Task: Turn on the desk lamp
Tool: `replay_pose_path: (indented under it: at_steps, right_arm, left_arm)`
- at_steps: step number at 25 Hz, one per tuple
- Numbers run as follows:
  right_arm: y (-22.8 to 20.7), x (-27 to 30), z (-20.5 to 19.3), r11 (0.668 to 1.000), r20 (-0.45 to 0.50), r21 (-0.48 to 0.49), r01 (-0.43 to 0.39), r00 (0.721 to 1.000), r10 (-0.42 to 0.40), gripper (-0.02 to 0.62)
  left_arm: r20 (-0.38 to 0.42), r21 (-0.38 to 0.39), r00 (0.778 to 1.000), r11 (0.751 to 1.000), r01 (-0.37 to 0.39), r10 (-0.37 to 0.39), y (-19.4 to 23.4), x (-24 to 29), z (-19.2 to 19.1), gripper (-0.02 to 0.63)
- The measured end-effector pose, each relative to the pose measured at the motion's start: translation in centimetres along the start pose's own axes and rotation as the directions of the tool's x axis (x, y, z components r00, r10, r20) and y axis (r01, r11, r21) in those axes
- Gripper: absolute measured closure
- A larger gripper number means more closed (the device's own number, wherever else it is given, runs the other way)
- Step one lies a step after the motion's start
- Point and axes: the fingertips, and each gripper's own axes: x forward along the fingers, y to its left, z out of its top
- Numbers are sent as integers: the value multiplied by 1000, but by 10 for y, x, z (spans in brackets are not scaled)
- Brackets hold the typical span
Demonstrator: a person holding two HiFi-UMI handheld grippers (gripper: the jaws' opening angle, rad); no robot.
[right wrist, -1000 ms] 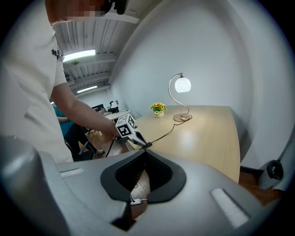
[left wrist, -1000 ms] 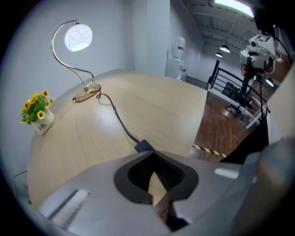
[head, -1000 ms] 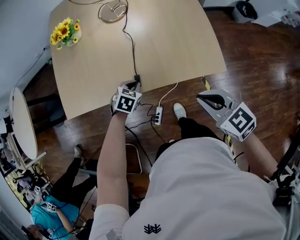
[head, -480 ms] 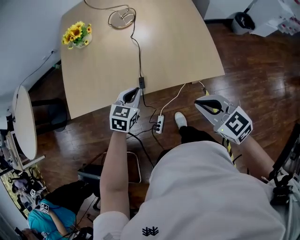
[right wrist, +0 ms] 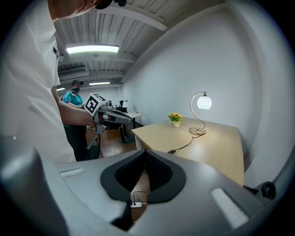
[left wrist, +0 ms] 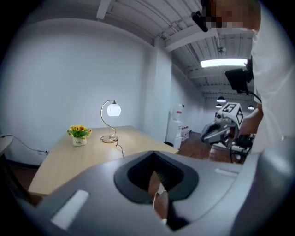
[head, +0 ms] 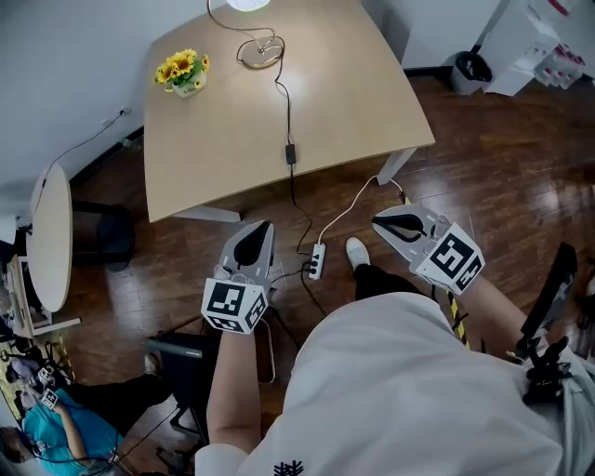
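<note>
The lamp (head: 247,4) is cut off by the head view's top edge. Its cord switch (head: 291,153) is too small to read, as is the flowerpot (left wrist: 79,141) label.

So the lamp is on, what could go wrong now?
The lamp glows, but its cord hangs off the table edge down to the power strip on the floor, right beside the person's shoe. A step could snag it and tug the lamp over or unplug it.
</note>
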Motion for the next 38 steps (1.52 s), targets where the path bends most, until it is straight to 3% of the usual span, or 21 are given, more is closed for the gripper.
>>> replay_pose_path:
  at_steps: [8,16,21,28,38]
  right_arm:
    - [102,-31,-22,998,20,-42,44,999,-44,592]
    - [181,-81,-43,993,23,-35,114,993,-113,591]
    - [208,-103,-43,989,43,-44,138,990,-136,591]
    - [231,-143,-40,993,78,-42,114,991,-110,591]
    - [264,-239,-105,998,56,8,70,996,-70,591]
  left_arm:
    - [75,-19,997,1000,4,-2,-76,-126,-9,586]
    - [113,-32,993,999,37,-33,-140,-203,-37,586]
    - [106,4,992,998,63,-63,-169,-229,-43,586]
    - [125,20,992,999,31,-33,-218,-247,-26,586]
    - [88,23,996,1000,7,-9,-336,-249,-31,586]
